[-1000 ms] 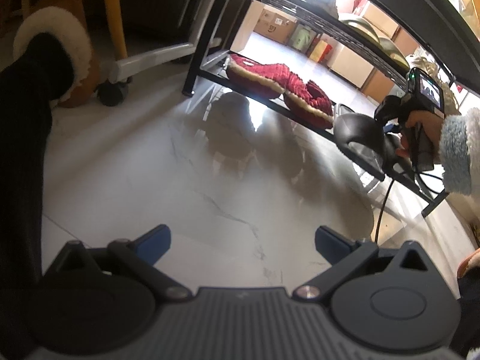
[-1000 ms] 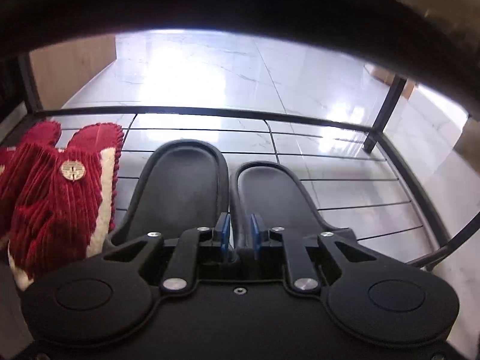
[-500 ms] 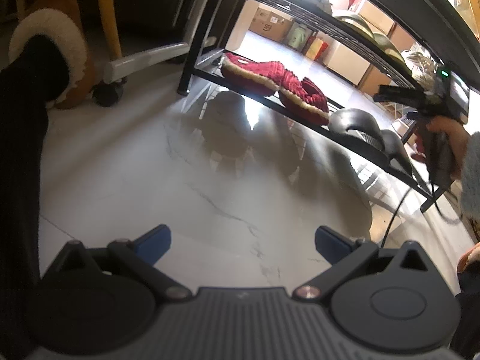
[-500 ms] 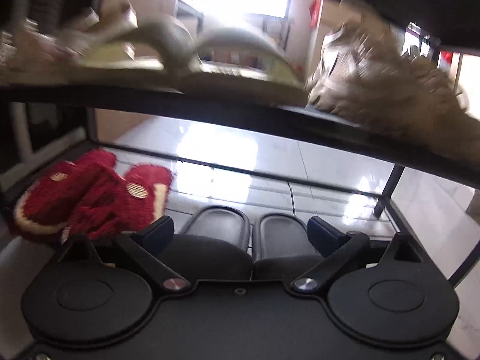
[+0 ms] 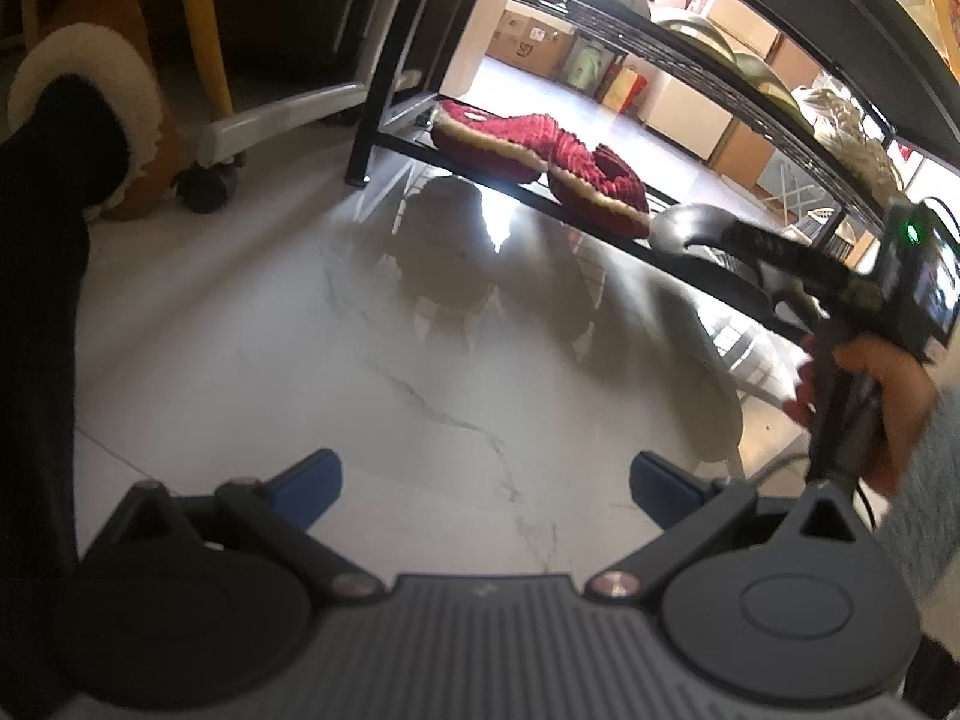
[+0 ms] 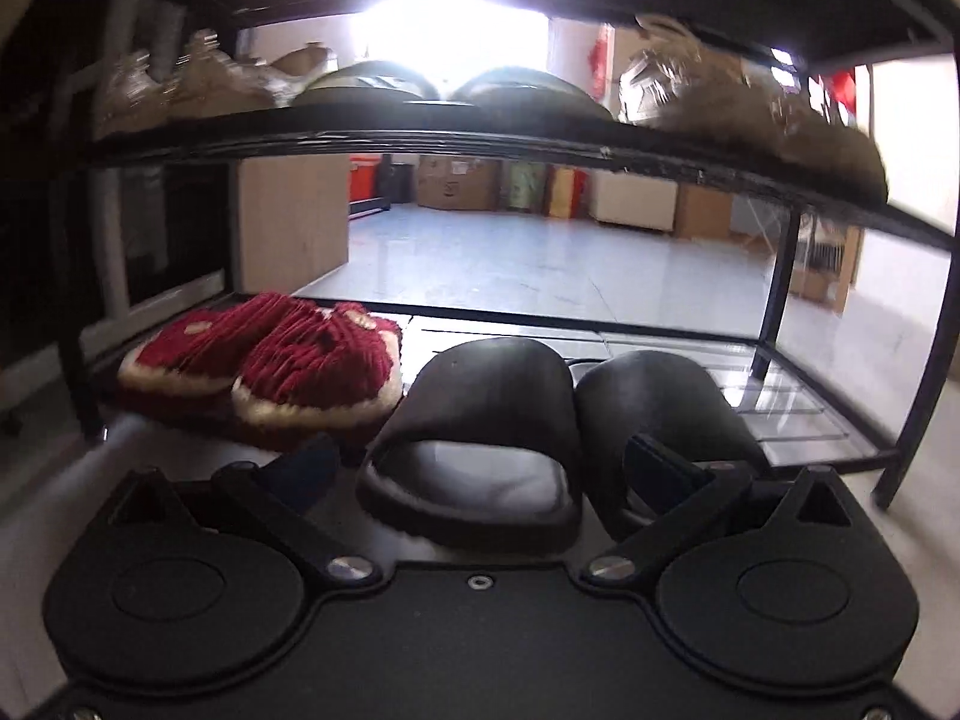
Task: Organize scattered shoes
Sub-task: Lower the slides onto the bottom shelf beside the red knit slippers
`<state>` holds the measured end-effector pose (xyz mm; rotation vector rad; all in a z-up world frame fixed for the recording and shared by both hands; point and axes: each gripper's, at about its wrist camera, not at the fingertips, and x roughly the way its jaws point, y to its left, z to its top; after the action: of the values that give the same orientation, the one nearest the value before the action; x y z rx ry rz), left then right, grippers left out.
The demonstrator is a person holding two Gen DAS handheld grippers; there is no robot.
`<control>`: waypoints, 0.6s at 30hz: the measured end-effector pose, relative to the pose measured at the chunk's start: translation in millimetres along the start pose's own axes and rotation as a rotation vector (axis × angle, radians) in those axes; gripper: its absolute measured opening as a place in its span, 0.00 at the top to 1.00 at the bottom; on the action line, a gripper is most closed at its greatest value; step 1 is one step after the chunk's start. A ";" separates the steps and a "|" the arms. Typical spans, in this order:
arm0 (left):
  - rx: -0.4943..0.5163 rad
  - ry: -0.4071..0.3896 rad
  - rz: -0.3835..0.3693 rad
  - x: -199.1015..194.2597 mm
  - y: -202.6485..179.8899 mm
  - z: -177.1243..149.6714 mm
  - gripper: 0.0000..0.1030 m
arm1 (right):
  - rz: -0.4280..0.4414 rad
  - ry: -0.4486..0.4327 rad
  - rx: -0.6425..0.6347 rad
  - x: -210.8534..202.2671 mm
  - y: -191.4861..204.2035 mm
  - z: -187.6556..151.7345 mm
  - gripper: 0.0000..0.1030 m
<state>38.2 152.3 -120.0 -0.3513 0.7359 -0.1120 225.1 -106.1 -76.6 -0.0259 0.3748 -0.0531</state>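
A pair of black slides (image 6: 480, 408) (image 6: 660, 396) sits side by side on the lowest wire shelf (image 6: 792, 402) of a black rack, toes pointing inward. To their left on the same shelf lie two red corduroy slippers (image 6: 318, 366). My right gripper (image 6: 480, 465) hovers just in front of the slides, its jaws opening wide, with no pad touching them. The left wrist view shows that gripper (image 5: 774, 252) in a hand at the rack's right end, near a black slide (image 5: 690, 228) and the red slippers (image 5: 540, 150). Over bare marble floor, my left gripper (image 5: 486, 480) is open and holds nothing.
The rack's upper shelf (image 6: 420, 138) carries olive slippers (image 6: 372, 84) and furry brown shoes (image 6: 750, 114). On the left stand a chair base with a caster (image 5: 204, 192) and a person's leg in a fleece-trimmed brown boot (image 5: 90, 78). Boxes (image 6: 456, 183) line the far wall.
My right gripper went from shut on the inner edges of the black slides to wide open and drew back out of the rack. The slides stay on the shelf. My left gripper held still.
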 end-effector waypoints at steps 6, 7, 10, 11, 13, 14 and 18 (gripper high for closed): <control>-0.010 0.008 0.000 1.5 1.9 0.4 0.00 | -0.002 0.068 0.062 31.2 -1.4 -5.8 0.00; -0.013 0.008 -0.001 1.6 2.2 0.5 0.00 | -0.010 0.073 0.058 34.1 -0.8 -10.3 0.00; -0.019 0.011 -0.002 1.8 3.1 0.5 0.00 | -0.025 0.082 0.049 41.6 0.1 -20.3 0.00; -0.022 0.012 -0.003 1.9 3.4 0.5 0.00 | -0.027 0.084 0.047 43.8 0.2 -22.5 0.00; -0.020 0.013 -0.002 2.1 3.2 0.4 0.00 | -0.028 0.087 0.044 47.0 0.0 -25.5 0.00; -0.019 0.013 -0.002 2.2 3.0 0.4 0.00 | -0.026 0.090 0.043 48.5 -0.5 -26.6 0.00; -0.015 0.016 -0.003 2.7 2.3 0.1 0.00 | -0.022 0.095 0.018 52.8 0.2 -29.7 0.00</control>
<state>40.1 153.9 -122.5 -0.3667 0.7526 -0.1125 263.3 -109.4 -123.6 -0.0097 0.4691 -0.0798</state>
